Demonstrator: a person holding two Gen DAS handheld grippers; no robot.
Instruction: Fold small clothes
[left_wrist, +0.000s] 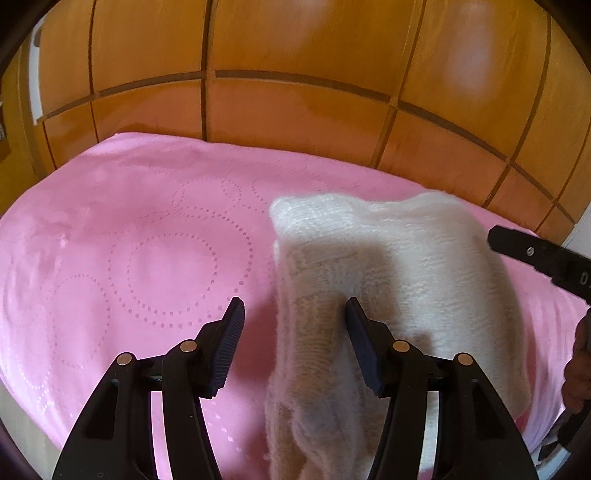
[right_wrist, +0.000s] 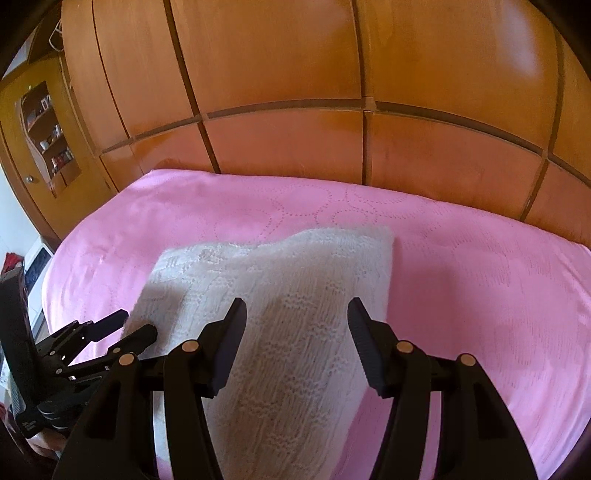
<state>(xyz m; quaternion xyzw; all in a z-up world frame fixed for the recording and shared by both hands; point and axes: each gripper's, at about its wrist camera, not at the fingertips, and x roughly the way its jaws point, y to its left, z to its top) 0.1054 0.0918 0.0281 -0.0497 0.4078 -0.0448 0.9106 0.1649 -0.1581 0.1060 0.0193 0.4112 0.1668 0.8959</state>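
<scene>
White knitted wool, a small folded sweater (left_wrist: 399, 266), lies on our pink bed cover (left_wrist: 129, 229), toward the near edge, with a wooden panelled wardrobe (left_wrist: 295, 92) behind the bed. We hold the left tongs (left_wrist: 295, 314) about half open over the sweater's left edge; its right finger (left_wrist: 360, 343) sits over the knit and its left finger over the bare cover, gripping nothing. Our right tongs (right_wrist: 297, 314) hover half open above the sweater's right part, the knit showing between the fingers but not pinched. Each pair of tongs appears at the edge of the other's view.
</scene>
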